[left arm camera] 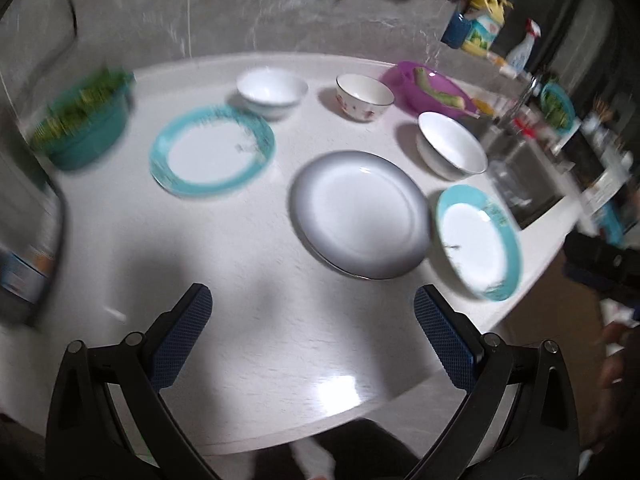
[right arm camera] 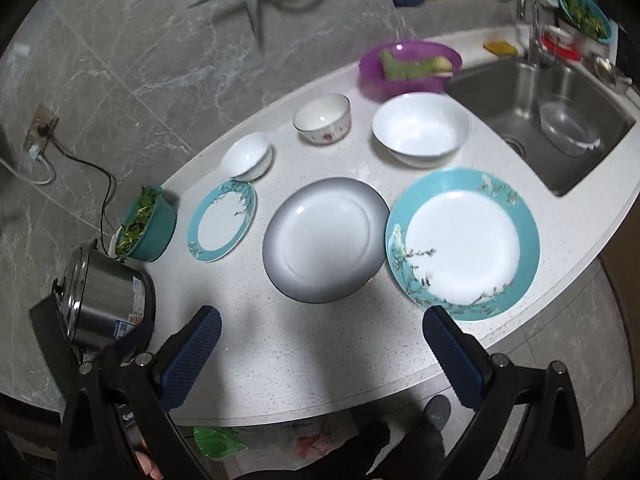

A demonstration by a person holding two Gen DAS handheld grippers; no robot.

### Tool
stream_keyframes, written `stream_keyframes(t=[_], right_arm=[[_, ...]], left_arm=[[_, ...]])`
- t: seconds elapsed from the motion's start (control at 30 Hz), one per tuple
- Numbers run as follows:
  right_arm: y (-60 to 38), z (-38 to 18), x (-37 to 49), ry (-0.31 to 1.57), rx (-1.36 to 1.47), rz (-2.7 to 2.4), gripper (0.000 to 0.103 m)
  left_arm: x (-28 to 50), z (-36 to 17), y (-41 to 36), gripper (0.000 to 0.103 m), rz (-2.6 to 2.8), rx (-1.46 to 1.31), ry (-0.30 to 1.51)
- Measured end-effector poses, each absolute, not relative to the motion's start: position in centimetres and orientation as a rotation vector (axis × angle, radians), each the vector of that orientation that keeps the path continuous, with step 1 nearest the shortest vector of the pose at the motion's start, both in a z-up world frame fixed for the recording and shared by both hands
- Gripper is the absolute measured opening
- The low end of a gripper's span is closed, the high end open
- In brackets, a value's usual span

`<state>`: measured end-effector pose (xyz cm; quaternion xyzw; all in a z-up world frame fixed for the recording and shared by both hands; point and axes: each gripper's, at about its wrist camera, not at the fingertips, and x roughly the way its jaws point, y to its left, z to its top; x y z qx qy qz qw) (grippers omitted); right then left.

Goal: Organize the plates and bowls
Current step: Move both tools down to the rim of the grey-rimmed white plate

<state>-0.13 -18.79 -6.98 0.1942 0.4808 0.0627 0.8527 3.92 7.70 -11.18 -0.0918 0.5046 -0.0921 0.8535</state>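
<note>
Both claws hovering spread and empty over the table, dishes not yet gathered.

Just ahead of the right claw (right arm camera: pixel 322 354) the grey plate (right arm camera: pixel 326 240) and large teal plate (right arm camera: pixel 462 244) are lying; farther off, three bowls. The left claw (left arm camera: pixel 314 334) is gaping too. The teal plate is sitting near the table (right arm camera: pixel 280 344) edge, so a clumsy nudge could be tipping it off.

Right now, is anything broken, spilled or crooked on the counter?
Nothing looks broken or spilled. The only odd thing: the big teal plate sits right at the counter's front edge. Both grippers, left and right, are open and empty.
</note>
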Motion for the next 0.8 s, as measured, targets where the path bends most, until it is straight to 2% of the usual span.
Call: stream_keyframes(t=[0.1,0.23,0.37,0.47,0.53,0.6,0.67,0.77,0.8], right_arm=[[-19.3,-8.3,1.5,1.046,0.448,0.189,0.103],[-21.0,-8.9,4.7,1.038,0.512,0.332,0.103],[-22.7,-9.1,9.5,1.022,0.543,0.51,0.102],[-23.5,-10.6,13.8,1.085,0.52,0.595,0.09],[-24.0,-12.0,16.6,1.14,0.507,0.623,0.076],[-24.3,-13.6,18.9,1.207,0.476,0.619,0.068],[-24.3,-14.5,20.1,1.238,0.435,0.623,0.066],[-24.1,-16.0,21.3,1.295,0.339,0.638,0.062],[-24.0,-16.6,21.7,1.315,0.336,0.652,0.061]], left_arm=[[5.3,-13.9,9.3,0.102,-0.194,-0.335,1.119],[7.6,-15.7,8.9,0.102,-0.209,-0.326,1.092],[10.8,-17.7,8.0,0.102,-0.255,-0.433,1.107],[13.4,-19.5,7.3,0.102,-0.223,-0.466,1.149],[14.6,-20.5,7.0,0.101,-0.147,-0.42,1.166],[15.5,-21.4,6.8,0.099,-0.11,-0.388,1.187],[16.1,-21.9,6.6,0.095,-0.121,-0.388,1.19],[17.2,-22.9,6.3,0.094,-0.127,-0.384,1.218],[17.7,-23.2,6.3,0.089,-0.144,-0.393,1.222]])
